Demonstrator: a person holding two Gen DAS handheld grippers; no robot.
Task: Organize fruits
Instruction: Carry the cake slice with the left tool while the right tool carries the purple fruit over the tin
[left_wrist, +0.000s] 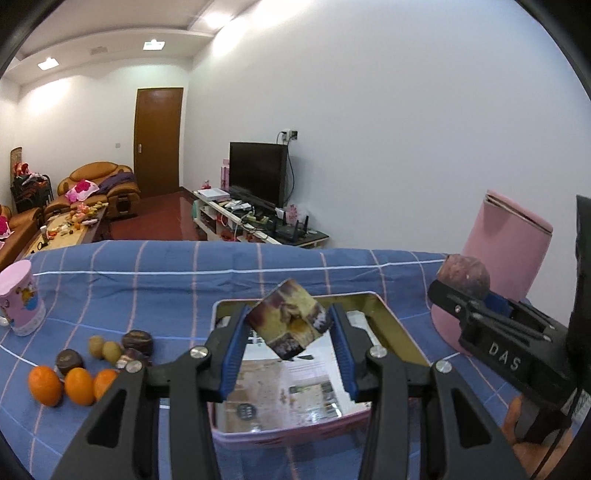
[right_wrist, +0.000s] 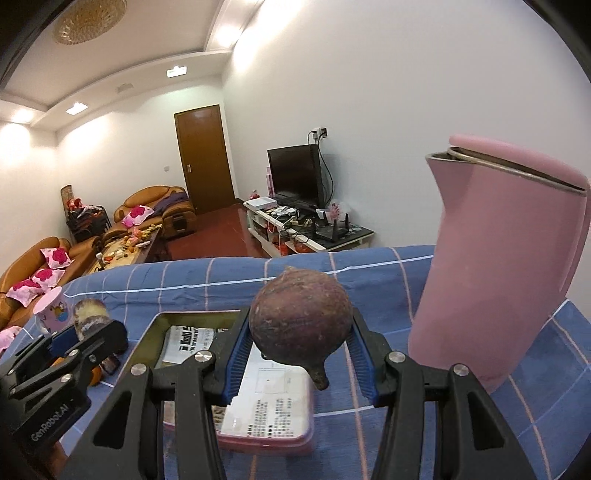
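Observation:
My left gripper (left_wrist: 290, 325) is shut on a cut mangosteen piece (left_wrist: 290, 319), yellow and purple, held above the pink tin tray (left_wrist: 295, 430). My right gripper (right_wrist: 301, 332) is shut on a whole dark mangosteen (right_wrist: 301, 319), held above the same tray's near rim (right_wrist: 266, 443). In the left wrist view the right gripper (left_wrist: 463, 286) shows at the right with its mangosteen (left_wrist: 463, 275). In the right wrist view the left gripper (right_wrist: 88, 325) shows at the left with its piece (right_wrist: 88, 312). Oranges (left_wrist: 44, 384), small green fruits (left_wrist: 105, 349) and more mangosteens (left_wrist: 137, 341) lie left of the tray.
A tall pink kettle (right_wrist: 498, 266) stands right of the tray, also in the left wrist view (left_wrist: 498, 258). A pink cup (left_wrist: 20, 299) stands at the far left. The table has a blue checked cloth (left_wrist: 166, 280). Paper lines the tray.

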